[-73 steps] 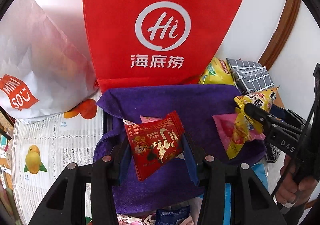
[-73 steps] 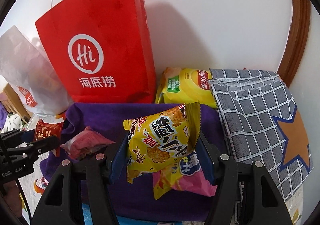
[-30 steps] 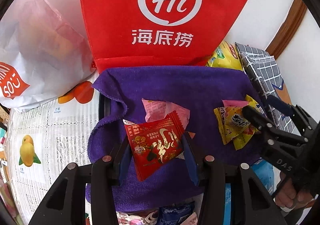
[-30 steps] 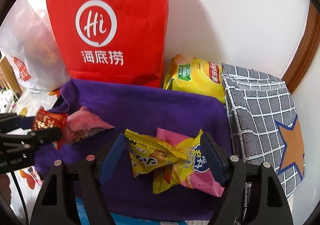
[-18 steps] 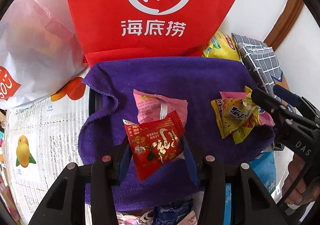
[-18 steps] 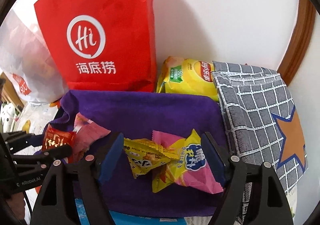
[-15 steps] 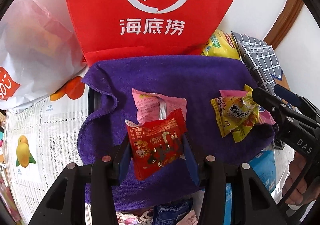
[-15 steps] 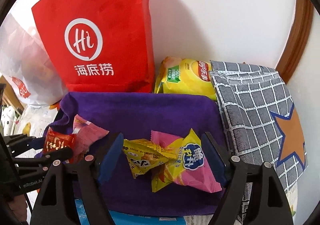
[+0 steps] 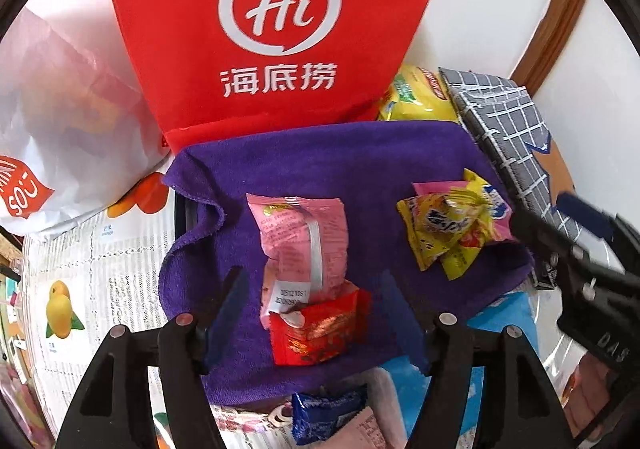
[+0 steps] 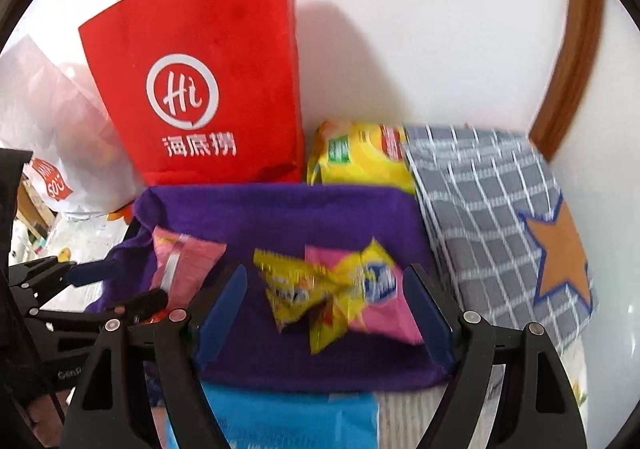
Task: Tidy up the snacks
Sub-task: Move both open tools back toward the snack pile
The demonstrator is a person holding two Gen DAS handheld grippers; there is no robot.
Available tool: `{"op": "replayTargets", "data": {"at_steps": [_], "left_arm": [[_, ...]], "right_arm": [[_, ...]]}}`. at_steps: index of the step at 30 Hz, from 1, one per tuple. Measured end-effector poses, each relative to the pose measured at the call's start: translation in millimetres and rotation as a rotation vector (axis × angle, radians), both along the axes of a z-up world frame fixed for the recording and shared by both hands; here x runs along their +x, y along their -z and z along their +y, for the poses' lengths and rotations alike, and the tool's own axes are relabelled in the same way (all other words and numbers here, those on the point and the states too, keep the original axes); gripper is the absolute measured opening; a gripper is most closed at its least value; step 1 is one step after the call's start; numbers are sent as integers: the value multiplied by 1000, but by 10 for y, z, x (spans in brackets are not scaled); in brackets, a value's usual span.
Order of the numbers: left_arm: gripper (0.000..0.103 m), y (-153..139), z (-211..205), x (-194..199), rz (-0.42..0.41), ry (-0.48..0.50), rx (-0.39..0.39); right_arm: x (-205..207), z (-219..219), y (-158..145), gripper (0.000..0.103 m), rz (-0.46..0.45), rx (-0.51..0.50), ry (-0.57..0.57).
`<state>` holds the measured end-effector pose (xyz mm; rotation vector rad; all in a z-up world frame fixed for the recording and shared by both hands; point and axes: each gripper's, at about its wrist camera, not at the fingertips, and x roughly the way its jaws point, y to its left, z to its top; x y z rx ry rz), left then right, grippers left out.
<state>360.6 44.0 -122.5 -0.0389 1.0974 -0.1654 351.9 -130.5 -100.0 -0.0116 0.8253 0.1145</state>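
Releasing its load, the left claw has just been opening and now stands wide, the red snack packet lying free between the jaws on the near part of the purple towel, its top edge overlapping the pink packet. The right claw also stands open and holds nothing; the yellow packet and a pink-and-yellow packet lie in a small heap on the towel's right side, beyond its tips. At the near edge, off the towel, a dark blue packet waits among other wrappers. Behind the towel stand a red paper bag, a yellow chip bag and a grey checked pouch. The drop-off appears complete; next, probably, each claw must back away and fetch another loose packet.
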Motion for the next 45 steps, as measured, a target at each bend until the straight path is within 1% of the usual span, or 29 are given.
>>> {"op": "replayTargets", "data": {"at_steps": [5, 8, 10, 13, 16, 18, 21, 23, 25, 28, 31, 35, 45], "left_arm": [[67, -141, -105, -138, -33, 39, 23], [67, -304, -166, -275, -84, 61, 46], [67, -414, -187, -363, -120, 63, 51], [67, -599, -226, -523, -177, 63, 58], [67, -723, -255, -717, -220, 73, 42], [67, -742, -273, -824, -215, 72, 42], [67, -761, -295, -990, -210, 72, 63], [67, -778, -314, -1132, -214, 86, 81], [67, -794, -313, -1270, -220, 80, 94], [67, -813, -284, -1457, -224, 68, 98], [67, -770, -205, -1601, -211, 37, 86], [67, -715, -127, -1797, -208, 0, 95], [67, -565, -56, -2150, -193, -10, 88]], "right_arm": [[-283, -66, 41, 80, 21, -55, 45], [-480, -109, 44, 80, 26, -72, 71], [-647, -145, 23, 80, 19, -67, 77], [-898, -191, -38, 80, -22, -57, 89], [-1119, -231, -105, 80, -43, -20, 79], [-1271, -254, -140, 80, -59, 9, 70], [-1435, -277, -166, 80, -93, 22, 82], [-1548, -272, -167, 80, -110, 17, 55], [-1624, -265, -142, 80, -104, 3, 39], [-1728, -274, -101, 80, -92, 13, 12], [-1847, -274, -52, 80, -91, 19, -6], [-1974, -266, 35, 80, -91, 39, -16], [-2189, -161, 243, 80, -82, 44, -38]]}}
